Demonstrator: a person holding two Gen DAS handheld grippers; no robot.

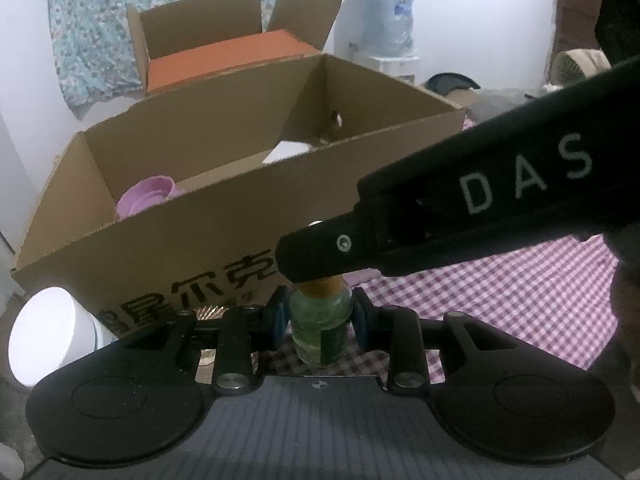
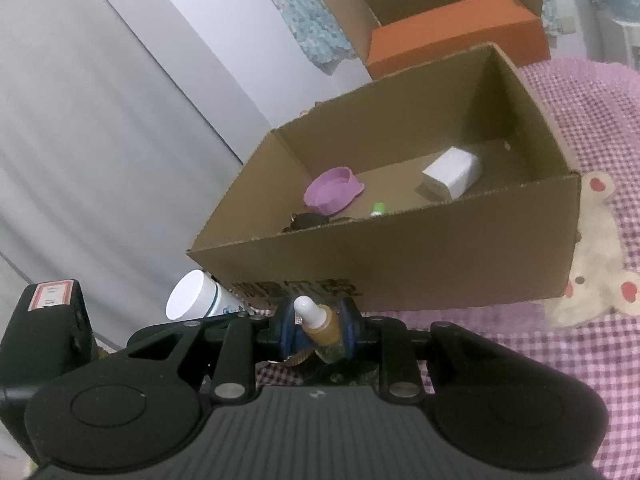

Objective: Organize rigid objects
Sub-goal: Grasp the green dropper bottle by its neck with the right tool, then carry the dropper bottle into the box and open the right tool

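You are mid-handover on one small bottle [image 1: 318,330], the step just ahead of dropping it into the cardboard box [image 1: 192,240]. Your left claw [image 1: 319,320] has its blue pads pressed against the green glass body on both sides, so it is clenched on the bottle. Your right claw [image 2: 319,330] is clenched on the same bottle higher up, around the amber neck, with the white dropper tip poking out just past its pads.

The bottle stands on the checked cloth [image 1: 500,312], right between your left pads and just short of the box's near wall. Its long axis runs close to upright in the left view. In the right view the tip leans up and a little to the left of that claw, toward the box.

As I judge it, one claw needs to let go before anything moves; two grips on one stiff thing will fight each other. Then lift high enough to clear the near wall and carry it forward.

Inside, beyond the claw, lie a purple cap [image 2: 334,190] and a white block [image 2: 452,174]; aim for the bare floor between them.

A white cup [image 2: 192,296] lies on its side just left of your claws, so keep clear of it.
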